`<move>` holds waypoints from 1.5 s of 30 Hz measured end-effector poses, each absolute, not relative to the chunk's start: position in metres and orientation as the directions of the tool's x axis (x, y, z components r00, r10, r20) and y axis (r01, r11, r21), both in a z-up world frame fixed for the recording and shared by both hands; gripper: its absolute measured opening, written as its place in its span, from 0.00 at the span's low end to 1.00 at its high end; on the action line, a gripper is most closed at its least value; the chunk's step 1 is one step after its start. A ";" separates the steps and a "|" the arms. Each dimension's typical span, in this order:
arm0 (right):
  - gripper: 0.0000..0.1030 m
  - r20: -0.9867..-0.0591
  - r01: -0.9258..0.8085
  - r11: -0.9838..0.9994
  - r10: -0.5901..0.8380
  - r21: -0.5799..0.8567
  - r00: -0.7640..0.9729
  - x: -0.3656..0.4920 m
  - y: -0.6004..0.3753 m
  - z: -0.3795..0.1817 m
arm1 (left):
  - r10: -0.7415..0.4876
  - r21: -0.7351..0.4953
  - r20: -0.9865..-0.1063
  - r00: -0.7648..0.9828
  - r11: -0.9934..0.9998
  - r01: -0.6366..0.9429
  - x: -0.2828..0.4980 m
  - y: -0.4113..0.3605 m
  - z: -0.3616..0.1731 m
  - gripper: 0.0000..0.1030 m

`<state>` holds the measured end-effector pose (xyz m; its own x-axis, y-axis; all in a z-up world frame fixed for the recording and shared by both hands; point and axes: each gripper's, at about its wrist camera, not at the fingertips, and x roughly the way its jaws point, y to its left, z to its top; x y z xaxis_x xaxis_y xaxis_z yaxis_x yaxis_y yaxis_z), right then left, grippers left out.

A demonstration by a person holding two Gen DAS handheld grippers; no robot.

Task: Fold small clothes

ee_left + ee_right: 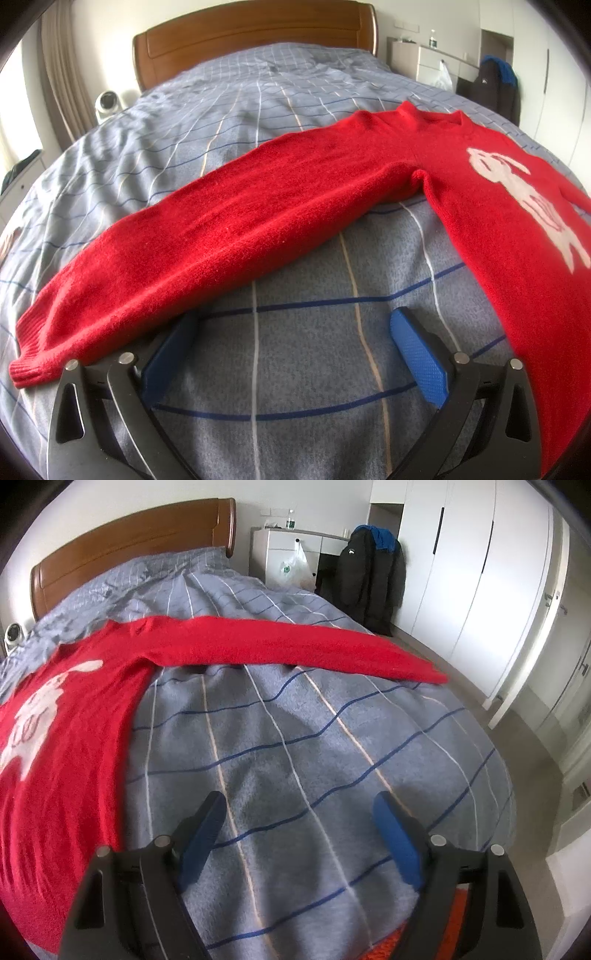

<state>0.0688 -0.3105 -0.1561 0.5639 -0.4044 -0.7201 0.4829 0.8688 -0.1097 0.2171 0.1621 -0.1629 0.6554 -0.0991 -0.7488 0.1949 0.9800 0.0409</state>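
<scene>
Left wrist: sweater (332, 192) sleeves crosswise (collar headboard-ward)

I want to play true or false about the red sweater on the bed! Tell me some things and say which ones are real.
1. The red sweater lies spread on the bed cover with its sleeves stretched out. True.
2. The left gripper is squeezing a sleeve. False: its jaws are open and hold nothing.
3. The sweater has a white picture on its front. True.
4. The right gripper is shut. False: its jaws stand wide apart above the cover.
5. The headboard is wooden. True.
</scene>
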 end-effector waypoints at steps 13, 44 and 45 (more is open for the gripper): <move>0.79 -0.625 0.290 0.952 -0.288 -0.101 0.725 0.058 -0.280 -0.146 | -0.099 0.041 -0.749 0.656 0.980 0.194 0.217 0.162 -0.163 1.00; 0.79 -0.597 0.180 0.982 -0.179 -0.059 0.782 0.046 -0.271 -0.148 | -0.099 0.041 -0.748 0.656 0.980 0.194 0.216 0.162 -0.163 1.00; 0.79 -0.597 0.180 0.982 -0.179 -0.058 0.782 0.047 -0.271 -0.148 | -0.099 0.041 -0.748 0.656 0.980 0.194 0.216 0.162 -0.163 1.00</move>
<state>0.0467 -0.2709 -0.1479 0.7821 -0.1789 -0.5970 0.1803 0.9819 -0.0580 0.2162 0.1619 -0.1628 0.6558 -0.0987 -0.7485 0.1937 0.9802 0.0405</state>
